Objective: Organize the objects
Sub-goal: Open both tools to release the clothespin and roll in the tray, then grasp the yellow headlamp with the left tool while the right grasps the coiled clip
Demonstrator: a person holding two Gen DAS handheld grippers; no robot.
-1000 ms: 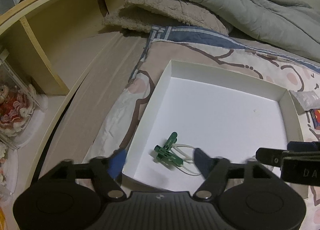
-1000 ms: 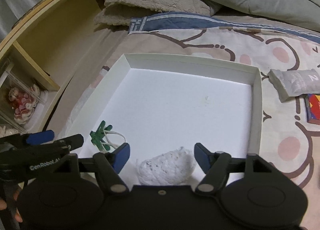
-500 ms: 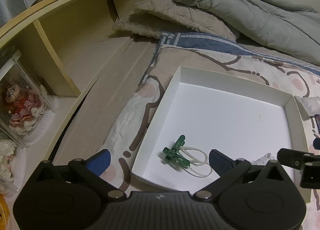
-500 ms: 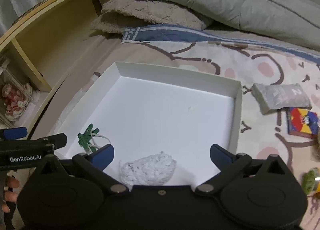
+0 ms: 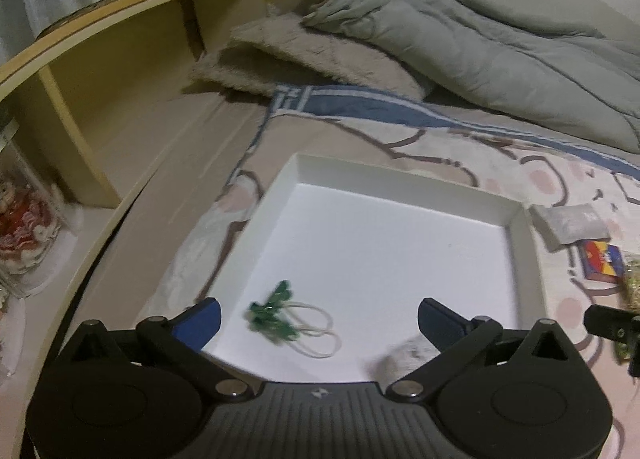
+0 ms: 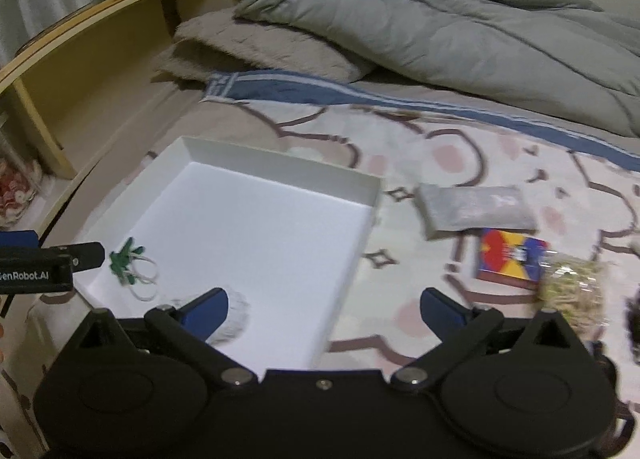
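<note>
Left wrist view | we had released the green clips (image 5: 272, 313) and white bundle (image 6: 234, 317) into the tray (image 5: 400, 183) | both jaws stood wide and empty, backed off toward 6 o'clock | next items lay on the bed at the tray's 3 o'clock.

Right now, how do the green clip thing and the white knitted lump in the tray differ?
The green clip is a thin, hard-looking, dark green piece with pale cord loops trailing from it; the white lump is a soft, rounded, textured bundle.
The clip lies in full view near the tray's near left corner; the lump is partly hidden behind the right gripper.
Both lie loose inside the white tray, and neither is gripped.
</note>
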